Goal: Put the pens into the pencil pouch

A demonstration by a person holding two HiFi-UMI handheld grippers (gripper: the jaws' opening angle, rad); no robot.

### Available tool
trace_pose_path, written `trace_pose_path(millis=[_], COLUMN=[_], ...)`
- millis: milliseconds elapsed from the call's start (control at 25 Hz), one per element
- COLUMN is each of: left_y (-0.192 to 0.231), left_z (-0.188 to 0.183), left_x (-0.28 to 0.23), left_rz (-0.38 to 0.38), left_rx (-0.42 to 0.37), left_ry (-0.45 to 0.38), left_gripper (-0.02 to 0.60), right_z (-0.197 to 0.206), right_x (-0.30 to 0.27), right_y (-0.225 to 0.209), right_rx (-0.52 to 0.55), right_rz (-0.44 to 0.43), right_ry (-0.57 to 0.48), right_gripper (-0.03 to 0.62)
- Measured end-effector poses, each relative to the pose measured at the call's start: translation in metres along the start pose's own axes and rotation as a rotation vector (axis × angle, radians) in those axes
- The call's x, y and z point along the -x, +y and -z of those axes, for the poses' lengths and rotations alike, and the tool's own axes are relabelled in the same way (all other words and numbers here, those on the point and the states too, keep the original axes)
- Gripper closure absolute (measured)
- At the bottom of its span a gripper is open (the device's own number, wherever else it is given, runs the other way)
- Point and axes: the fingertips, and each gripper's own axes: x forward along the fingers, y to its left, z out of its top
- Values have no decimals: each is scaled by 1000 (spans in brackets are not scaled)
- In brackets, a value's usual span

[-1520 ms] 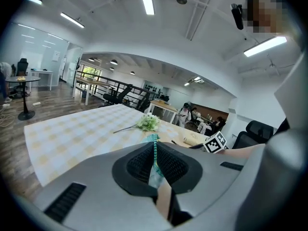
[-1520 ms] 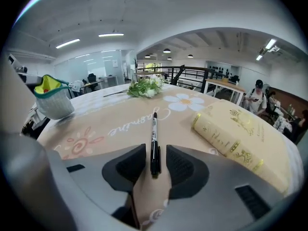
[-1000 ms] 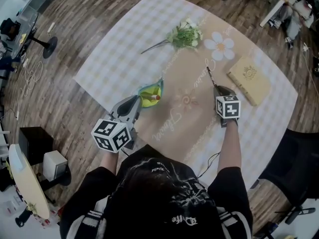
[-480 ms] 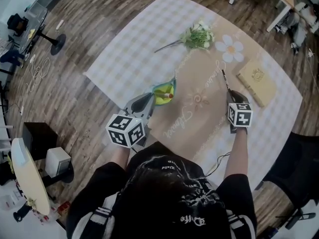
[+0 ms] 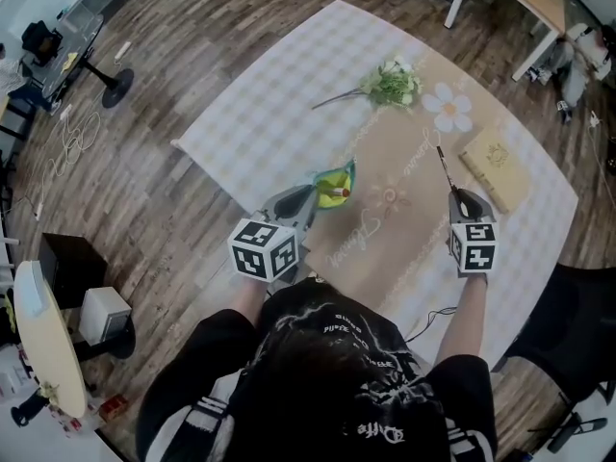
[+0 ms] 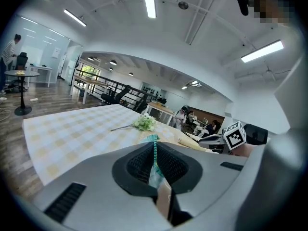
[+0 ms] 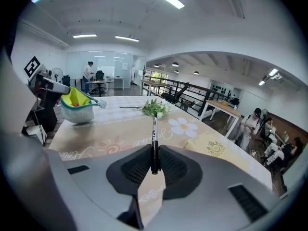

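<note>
The pencil pouch point(image 5: 336, 183) has a teal rim and a yellow-green lining and stands open on the tan table runner point(image 5: 404, 224). A red-tipped pen point(image 5: 344, 192) lies inside it. My left gripper point(image 5: 310, 198) is shut on the pouch's near rim; the teal zipper edge point(image 6: 154, 150) runs up between the jaws of the left gripper point(image 6: 155, 165). My right gripper point(image 5: 460, 195) is to the right, shut on a black pen point(image 5: 445, 166) that points away from me above the cloth. In the right gripper view the pen point(image 7: 154, 136) sticks out past the right gripper point(image 7: 154, 162), with the pouch point(image 7: 77, 105) at far left.
A sprig of white flowers point(image 5: 390, 83) lies at the far side of the checked tablecloth point(image 5: 260, 114). A tan book point(image 5: 496, 166) rests right of the pen, beside a printed daisy point(image 5: 450, 111). A black chair point(image 5: 577, 325) stands at the table's right edge.
My right gripper has risen with the black pen in it, lifting it off the cloth. The left gripper keeps its hold on the pouch rim and has shifted only slightly.
</note>
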Motion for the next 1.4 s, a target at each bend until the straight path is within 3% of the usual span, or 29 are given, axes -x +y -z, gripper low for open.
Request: trace_pose_path(millis=[160, 840, 1400], left_y=[2, -19, -30], left_z=[6, 29, 45], left_x=[6, 10, 10], left_rz=[-31, 19, 29], left_rx=[-20, 9, 0], left_ry=[9, -3, 12], left_gripper=[549, 549, 548], right_z=[-9, -12, -4], right_x=[21, 71, 78], right_y=[15, 138, 196], right_rx=[9, 148, 271], right_rz=[-7, -174, -273], right_ry=[-27, -21, 25], right_gripper=[528, 528, 528])
